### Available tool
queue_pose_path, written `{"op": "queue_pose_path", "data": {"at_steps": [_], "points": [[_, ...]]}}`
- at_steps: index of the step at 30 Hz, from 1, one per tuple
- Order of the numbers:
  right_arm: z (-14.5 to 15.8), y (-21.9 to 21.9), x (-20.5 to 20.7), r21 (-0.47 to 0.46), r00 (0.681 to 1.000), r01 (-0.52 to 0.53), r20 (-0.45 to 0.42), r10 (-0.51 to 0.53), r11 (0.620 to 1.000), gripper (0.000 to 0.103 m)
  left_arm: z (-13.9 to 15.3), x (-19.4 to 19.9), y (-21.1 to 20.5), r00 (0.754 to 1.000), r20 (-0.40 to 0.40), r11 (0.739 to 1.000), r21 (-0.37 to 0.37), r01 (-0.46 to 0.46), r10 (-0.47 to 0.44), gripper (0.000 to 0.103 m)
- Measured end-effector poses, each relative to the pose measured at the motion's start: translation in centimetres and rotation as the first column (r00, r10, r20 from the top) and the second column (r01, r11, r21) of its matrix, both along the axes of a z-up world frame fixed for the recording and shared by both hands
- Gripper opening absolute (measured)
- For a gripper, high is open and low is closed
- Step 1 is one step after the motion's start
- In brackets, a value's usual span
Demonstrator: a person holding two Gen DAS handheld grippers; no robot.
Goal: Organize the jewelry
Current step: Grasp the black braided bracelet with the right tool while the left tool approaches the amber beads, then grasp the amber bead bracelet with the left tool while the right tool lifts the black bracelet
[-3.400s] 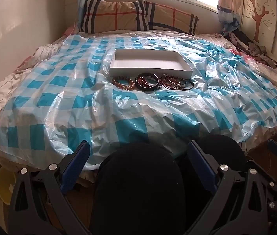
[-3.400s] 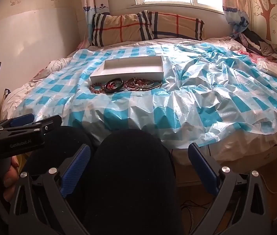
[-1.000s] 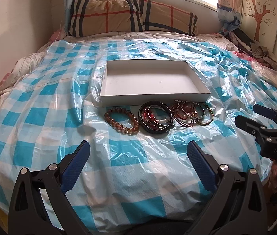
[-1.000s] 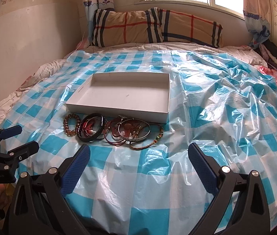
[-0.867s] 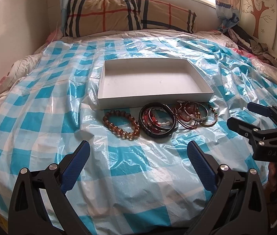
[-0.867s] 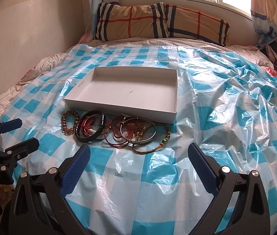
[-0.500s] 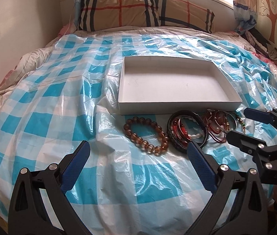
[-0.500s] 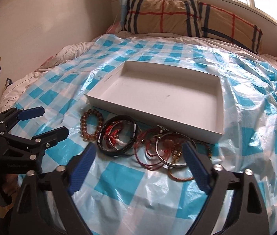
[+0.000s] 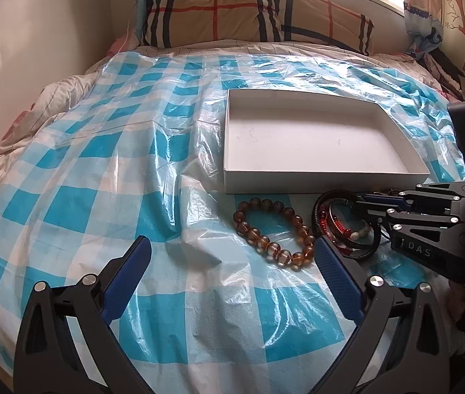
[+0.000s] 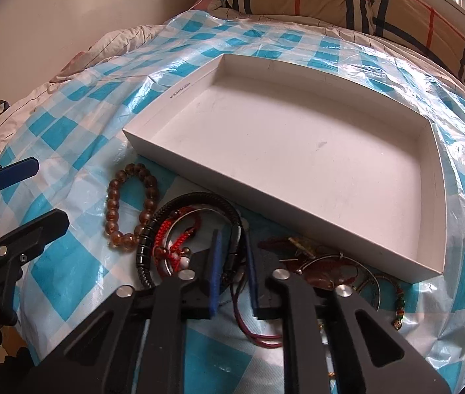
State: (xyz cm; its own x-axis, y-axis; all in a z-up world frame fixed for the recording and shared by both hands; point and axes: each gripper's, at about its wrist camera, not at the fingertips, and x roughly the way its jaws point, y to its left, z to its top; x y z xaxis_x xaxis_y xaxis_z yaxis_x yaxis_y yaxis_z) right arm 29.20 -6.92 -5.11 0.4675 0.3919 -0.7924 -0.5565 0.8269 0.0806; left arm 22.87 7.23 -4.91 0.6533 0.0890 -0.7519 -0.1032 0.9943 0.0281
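Observation:
A shallow white box [image 9: 318, 177] [image 10: 219, 177] lies empty on the checked plastic sheet. In front of it lie an amber bead bracelet [image 9: 265, 239] [image 10: 114, 210], a black braided bracelet [image 9: 364, 252] [image 10: 153, 223] with red cords inside, and a tangle of thin bangles [image 10: 341, 269]. My right gripper [image 10: 232, 262] [image 9: 364, 202] has its jaws nearly shut around the right side of the black bracelet. My left gripper [image 9: 229, 275] [image 10: 19, 197] is open and empty, just in front and left of the amber beads.
The bed carries a blue and white plastic sheet [image 9: 107, 164]. Plaid pillows [image 9: 252, 19] lie at the head under a window. A wall runs along the left side. Clothes are piled at the far right [image 9: 446, 65].
Both grippers have moved forward and down to the jewelry. My right gripper has closed from wide open to a narrow gap around the black bracelet.

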Motion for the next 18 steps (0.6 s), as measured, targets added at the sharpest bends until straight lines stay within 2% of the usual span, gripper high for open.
{"op": "queue_pose_path", "data": {"at_steps": [6, 12, 14, 16, 17, 18], "points": [[1.3, -2.5, -1.9, 0.039, 0.999, 0.039, 0.027, -0.040, 0.998, 0.010, 0.3, 1.5, -0.3, 1.000, 0.021, 1.000, 0.012, 0.022, -0.023, 0.095], [1.3, -7.4, -3.8, 0.080, 0.991, 0.131, -0.012, -0.131, 0.988, 0.010, -1.8, 4.8, -1.2, 0.998, -0.010, 0.996, 0.065, 0.063, -0.063, 0.095], [0.9, -8.6, -4.1, 0.081, 0.988, 0.151, -0.029, -0.149, 0.985, 0.010, -2.8, 5.6, -1.1, 0.997, -0.038, 0.995, 0.064, 0.071, -0.069, 0.087], [0.4, -9.3, -4.4, 0.086, 0.986, 0.163, -0.048, -0.159, 0.983, 0.010, -3.9, 6.2, -0.9, 0.991, -0.088, 0.995, 0.018, 0.103, -0.101, 0.060], [0.2, -9.4, -4.5, 0.085, 0.985, 0.166, -0.055, -0.162, 0.983, 0.010, -4.4, 6.3, -1.0, 0.988, -0.103, 0.993, 0.011, 0.116, -0.114, 0.056], [-0.1, -9.5, -4.6, 0.087, 0.985, 0.168, -0.063, -0.163, 0.982, 0.010, -4.6, 6.2, -1.2, 0.985, -0.104, 0.991, 0.003, 0.136, -0.135, 0.046]]}}
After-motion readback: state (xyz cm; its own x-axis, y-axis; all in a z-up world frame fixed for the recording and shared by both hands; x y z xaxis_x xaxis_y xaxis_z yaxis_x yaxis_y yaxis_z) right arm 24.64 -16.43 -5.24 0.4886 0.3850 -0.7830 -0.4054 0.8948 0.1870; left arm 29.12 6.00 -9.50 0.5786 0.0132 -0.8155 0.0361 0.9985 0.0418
